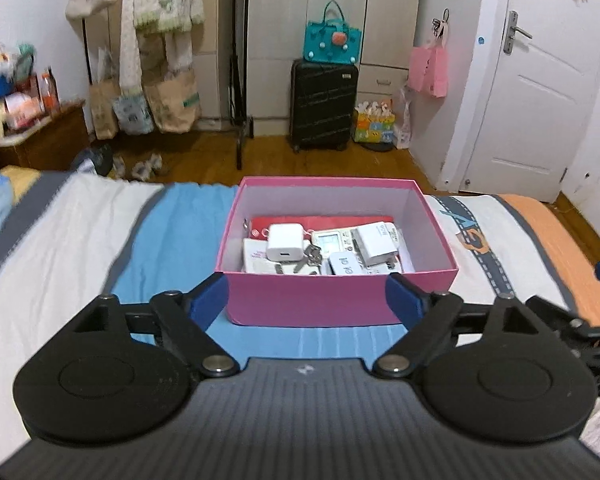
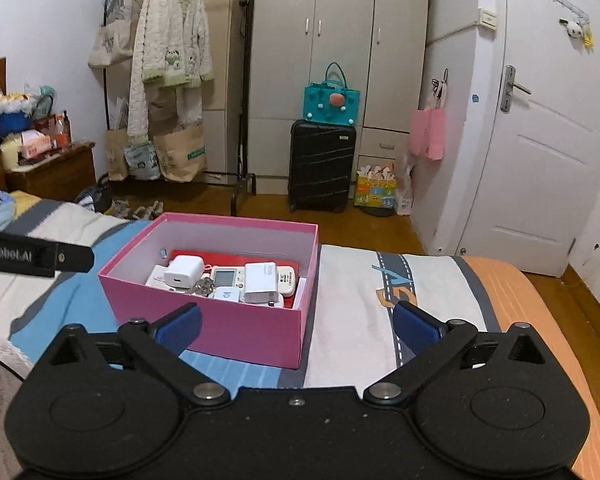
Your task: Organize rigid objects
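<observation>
You are working over the bed (image 2: 352, 280), its striped cover running blue, white, grey and orange from your left to your right. The pink box (image 1: 340, 300) sits on it toward the far edge, on the blue stripe and up against the white one, open-topped and with no lid in view. Nothing loose lies on the cover around it in either view, so my reading is that the gathering step is done or nearly so, and what remains is checking or tidying the contents.

Inside the box, going down in size: a red flat item (image 2: 236, 260) lies along the far wall under everything else; on it rest a white remote-like device (image 2: 228, 278) with a small screen, a white boxy adapter (image 2: 260, 280) toward the right wall, and a white charger cube (image 1: 285, 242) toward the left, its port facing you. A bunch of keys (image 1: 312, 256) sits in the middle, just beside the cube.

If you go on, the next move probably calls for a descent straight over the open top, clearing the near wall, since the pieces are crowded and touching.

Your left gripper (image 1: 306, 300) is spread wide, holds nothing, and its blue fingers (image 1: 208, 300) frame the near wall of the box; whether they touch it I cannot tell. Your right gripper (image 2: 296, 330) is equally spread and empty, hanging near the box's near right corner, with one finger in front of the pink wall and the other over the white stripe.
</observation>
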A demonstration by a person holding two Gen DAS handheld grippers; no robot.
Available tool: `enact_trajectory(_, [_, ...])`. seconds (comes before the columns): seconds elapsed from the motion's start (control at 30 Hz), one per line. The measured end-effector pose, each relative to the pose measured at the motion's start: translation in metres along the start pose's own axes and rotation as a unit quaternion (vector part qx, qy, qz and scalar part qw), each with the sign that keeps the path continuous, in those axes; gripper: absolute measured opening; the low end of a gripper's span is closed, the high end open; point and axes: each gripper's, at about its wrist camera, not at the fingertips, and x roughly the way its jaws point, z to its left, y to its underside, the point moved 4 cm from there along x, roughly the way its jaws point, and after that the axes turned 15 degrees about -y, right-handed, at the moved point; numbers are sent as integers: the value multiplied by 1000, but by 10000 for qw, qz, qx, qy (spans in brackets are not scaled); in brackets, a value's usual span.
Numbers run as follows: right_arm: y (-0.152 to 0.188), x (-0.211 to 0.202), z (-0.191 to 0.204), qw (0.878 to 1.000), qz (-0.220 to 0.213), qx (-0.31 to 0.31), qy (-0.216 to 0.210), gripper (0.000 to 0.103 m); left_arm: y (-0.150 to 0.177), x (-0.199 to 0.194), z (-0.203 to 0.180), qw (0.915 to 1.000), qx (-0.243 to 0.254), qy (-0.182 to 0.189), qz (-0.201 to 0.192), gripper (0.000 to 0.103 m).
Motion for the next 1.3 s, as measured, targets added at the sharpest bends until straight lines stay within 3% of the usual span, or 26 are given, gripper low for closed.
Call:
enact_trajectory(0.07, [1,-5,-2,9999,-27,64,-103,103,4,-8,-2,9997,111,-85,-194,103])
enact_trajectory(0.17, [2,-12,-4,9996,-151,212,-117,103,10,-14,-3,9992,156,-196,-307,103])
enact_trajectory(0.3, [4,-18,1,9995,-250,200,-18,103,24,-14,-7,9995,242,-179,-18,103])
enact_trajectory(0.57, [6,-24,-2,9970,-470,563,-241,103,45,-4,-4,9999,-34,-16,104,103])
enact_trajectory(0.87, [14,-22,0,9980,-276,572,-72,103,43,-4,-6,9998,-7,-14,183,103])
enact_trajectory(1.3, [20,-22,0,9975,-67,649,284,103,36,-3,-2,9983,119,-286,490,103])
